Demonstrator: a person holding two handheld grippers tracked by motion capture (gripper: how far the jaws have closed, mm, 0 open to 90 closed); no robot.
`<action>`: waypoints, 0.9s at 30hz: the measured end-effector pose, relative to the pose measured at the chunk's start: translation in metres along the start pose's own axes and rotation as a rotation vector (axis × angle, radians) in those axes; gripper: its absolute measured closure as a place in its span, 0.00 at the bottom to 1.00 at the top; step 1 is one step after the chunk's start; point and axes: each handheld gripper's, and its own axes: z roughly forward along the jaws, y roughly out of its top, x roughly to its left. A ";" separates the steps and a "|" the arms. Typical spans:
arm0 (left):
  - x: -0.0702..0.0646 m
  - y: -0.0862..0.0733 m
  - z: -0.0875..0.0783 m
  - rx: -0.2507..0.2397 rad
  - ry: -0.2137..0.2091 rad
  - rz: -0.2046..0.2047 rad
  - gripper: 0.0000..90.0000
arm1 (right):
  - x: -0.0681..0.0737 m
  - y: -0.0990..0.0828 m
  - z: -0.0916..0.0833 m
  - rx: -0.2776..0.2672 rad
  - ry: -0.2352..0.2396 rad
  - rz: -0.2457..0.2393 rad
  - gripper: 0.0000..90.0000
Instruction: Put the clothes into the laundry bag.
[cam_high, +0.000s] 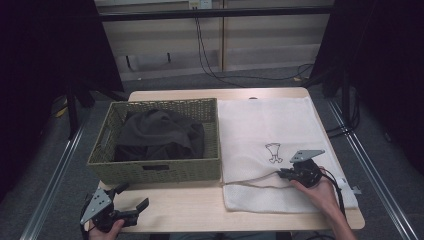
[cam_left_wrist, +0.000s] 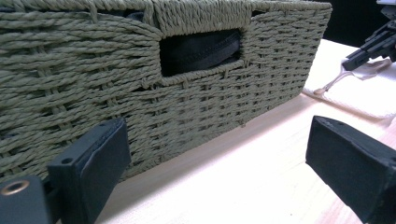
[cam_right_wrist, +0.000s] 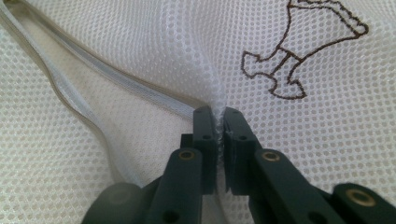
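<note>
A white mesh laundry bag (cam_high: 265, 125) with a brown embroidered figure (cam_right_wrist: 299, 60) lies flat on the right half of the table. My right gripper (cam_high: 281, 173) rests on its near part, shut on a pinched ridge of the mesh (cam_right_wrist: 218, 105) just beside the bag's zipper edge (cam_right_wrist: 93, 70). A green wicker basket (cam_high: 155, 172) holding dark clothing (cam_high: 160, 135) stands on the left half. My left gripper (cam_high: 133, 195) hovers at the table's front left, open, with nothing between its pads (cam_left_wrist: 98, 158). It faces the basket's near wall (cam_left_wrist: 140, 93).
The wooden table (cam_high: 190, 205) shows a bare strip in front of the basket. Black curtains flank both sides, and cables run over the floor behind. Metal rails run along the floor on each side of the table.
</note>
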 end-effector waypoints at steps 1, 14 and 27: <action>-0.001 0.000 0.001 -0.001 -0.003 -0.007 0.07 | -0.001 0.000 0.000 -0.003 -0.001 0.002 0.97; 0.000 0.000 0.001 0.008 -0.004 -0.004 0.07 | -0.006 0.007 -0.022 -0.162 0.027 0.068 0.98; 0.001 0.000 0.000 0.020 -0.004 0.002 0.07 | -0.009 0.021 -0.036 -0.270 0.065 0.095 0.99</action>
